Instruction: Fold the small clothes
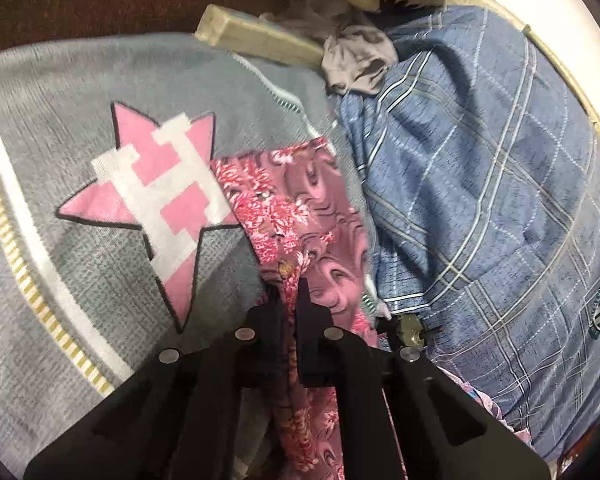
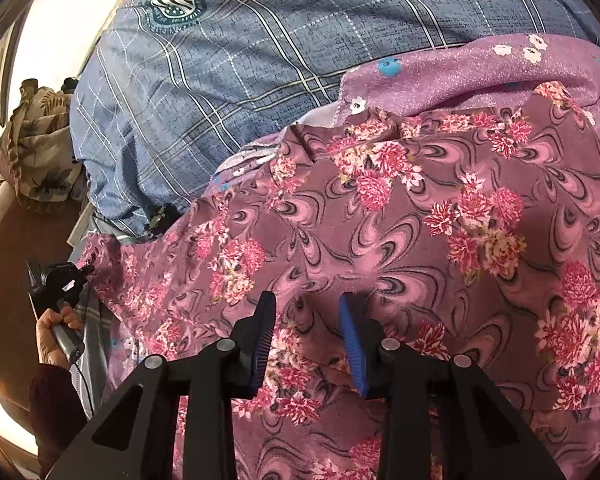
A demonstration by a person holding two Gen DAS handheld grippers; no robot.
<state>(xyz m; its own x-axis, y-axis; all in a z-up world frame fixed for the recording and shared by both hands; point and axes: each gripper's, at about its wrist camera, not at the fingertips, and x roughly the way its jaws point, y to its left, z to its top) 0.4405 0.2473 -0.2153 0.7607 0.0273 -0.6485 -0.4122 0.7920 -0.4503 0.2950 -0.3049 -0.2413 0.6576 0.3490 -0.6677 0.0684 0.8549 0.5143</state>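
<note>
A mauve garment with pink and red flowers [image 2: 400, 220] lies spread across the pile in the right wrist view. My right gripper [image 2: 308, 300] is open just above it, with the cloth showing between its blue pads [image 2: 350, 340]. In the left wrist view my left gripper [image 1: 290, 292] is shut on a corner strip of the same floral garment [image 1: 300, 208], which runs up between the fingers. The left gripper also shows at the far left of the right wrist view [image 2: 56, 276], held in a hand at the garment's corner.
A blue plaid garment [image 1: 480, 184] with a green crest [image 2: 176, 6] lies under and beside the floral one. A grey knit [image 1: 100, 120] with a pink star lies at left. A lilac cloth with small white flowers [image 2: 460, 76], a grey rag [image 1: 356, 60] and a tan leaf-print cloth [image 2: 40, 144] lie around.
</note>
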